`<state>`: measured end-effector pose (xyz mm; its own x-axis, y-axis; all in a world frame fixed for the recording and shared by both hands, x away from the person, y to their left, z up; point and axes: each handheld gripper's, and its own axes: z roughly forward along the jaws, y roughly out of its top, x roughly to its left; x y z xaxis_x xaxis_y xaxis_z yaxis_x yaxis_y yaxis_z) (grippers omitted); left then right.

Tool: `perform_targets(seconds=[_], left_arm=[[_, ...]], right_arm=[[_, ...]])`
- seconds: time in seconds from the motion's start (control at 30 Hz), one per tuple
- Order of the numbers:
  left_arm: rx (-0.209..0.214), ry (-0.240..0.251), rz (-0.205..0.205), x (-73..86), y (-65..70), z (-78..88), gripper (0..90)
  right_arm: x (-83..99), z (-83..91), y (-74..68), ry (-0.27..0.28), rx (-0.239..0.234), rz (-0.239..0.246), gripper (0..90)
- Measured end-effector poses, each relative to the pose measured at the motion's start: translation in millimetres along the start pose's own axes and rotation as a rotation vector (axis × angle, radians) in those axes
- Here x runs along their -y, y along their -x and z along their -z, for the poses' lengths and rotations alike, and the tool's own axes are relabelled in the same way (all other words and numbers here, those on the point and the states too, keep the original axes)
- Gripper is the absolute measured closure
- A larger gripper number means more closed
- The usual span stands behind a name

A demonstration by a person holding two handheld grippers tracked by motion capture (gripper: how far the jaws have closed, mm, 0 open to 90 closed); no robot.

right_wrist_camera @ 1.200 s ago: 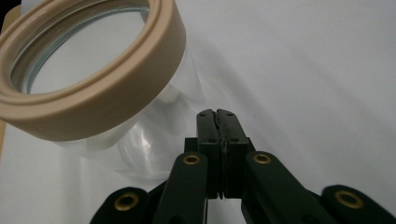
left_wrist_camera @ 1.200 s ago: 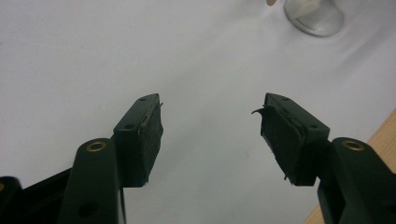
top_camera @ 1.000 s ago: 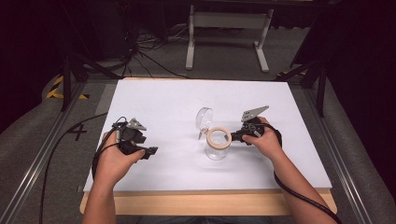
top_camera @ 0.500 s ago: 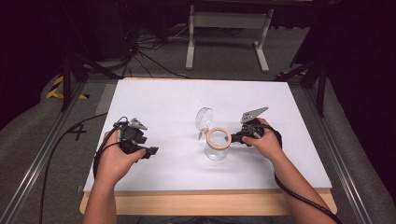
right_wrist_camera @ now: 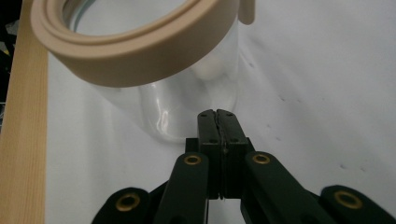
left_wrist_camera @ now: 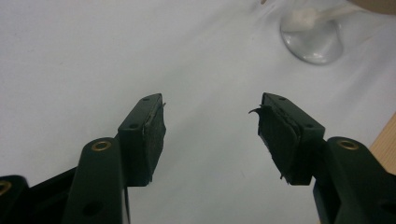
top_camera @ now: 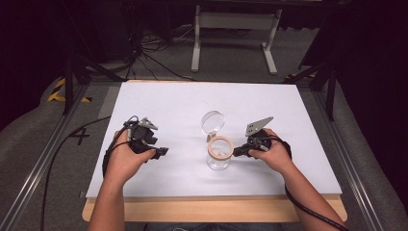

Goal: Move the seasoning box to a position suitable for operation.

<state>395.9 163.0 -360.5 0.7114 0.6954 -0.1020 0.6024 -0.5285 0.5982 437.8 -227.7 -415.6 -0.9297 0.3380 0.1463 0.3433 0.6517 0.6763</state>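
While its round lid hangs open, the clear jar (top_camera: 219, 156) wears a tan rim.

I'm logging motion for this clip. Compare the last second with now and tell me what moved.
Nothing has visibly moved. The clear jar with its tan rim stands in the same spot, its lid hinged open behind it. The right gripper stays shut beside the jar, and the left gripper rests open on the white table as before.

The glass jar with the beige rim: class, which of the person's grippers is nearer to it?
Right. The right gripper sits shut right beside the glass jar, its tips at the jar's wall. The left gripper rests open, well off to the jar's left on the white table.
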Motion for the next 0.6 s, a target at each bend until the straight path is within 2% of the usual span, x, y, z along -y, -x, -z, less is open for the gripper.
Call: perform_targets(seconds=[0.13,0.3,0.57,0.6], left_arm=[[0.007,-0.007,-0.009,-2.9,-1.3,-2.2,41.5],[0.026,0.007,-0.014,-7.4,-2.4,-5.3,42.0],[0.043,0.017,-0.025,-12.4,-2.0,-12.0,45.3],[0.043,0.017,-0.037,-13.3,-2.5,-12.2,45.9]], right_arm=[[-1.8,-1.7,-8.4,-0.014,-0.015,0.011,90.0],[-2.0,-3.6,-16.5,-0.017,-0.031,0.022,90.0],[-3.2,-7.8,-26.8,-0.016,-0.036,0.037,90.0],[-3.2,-8.3,-27.9,-0.014,-0.038,0.036,90.0]])
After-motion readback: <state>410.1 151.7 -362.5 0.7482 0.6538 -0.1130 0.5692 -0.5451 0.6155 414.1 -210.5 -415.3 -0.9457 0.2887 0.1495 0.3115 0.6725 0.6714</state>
